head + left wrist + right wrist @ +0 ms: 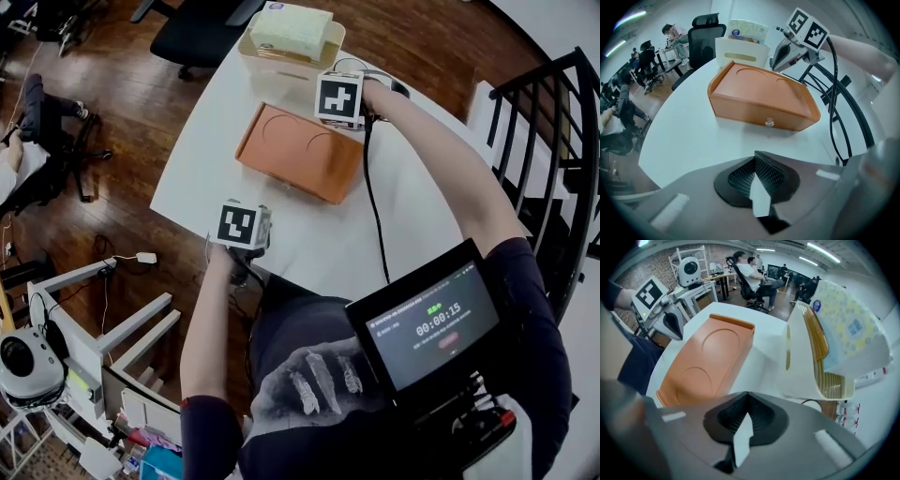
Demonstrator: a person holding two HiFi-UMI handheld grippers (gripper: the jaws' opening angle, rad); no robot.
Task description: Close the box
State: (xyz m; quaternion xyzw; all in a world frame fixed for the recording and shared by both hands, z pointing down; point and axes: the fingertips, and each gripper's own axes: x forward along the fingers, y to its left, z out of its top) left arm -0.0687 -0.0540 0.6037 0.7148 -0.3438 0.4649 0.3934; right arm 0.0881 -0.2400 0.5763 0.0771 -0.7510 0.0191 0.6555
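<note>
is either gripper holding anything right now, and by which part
Nothing is held. The left gripper and the right gripper both have their jaws together with nothing between them. The orange box lies ungripped on the white table.

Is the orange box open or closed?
Closed. The orange box has its lid lying flat on top, and no gap shows along the front above the little knob.

The box (300, 150) looks matt plastic, the table (314, 239) smooth, the floor (141, 103) glossy wood.
</note>
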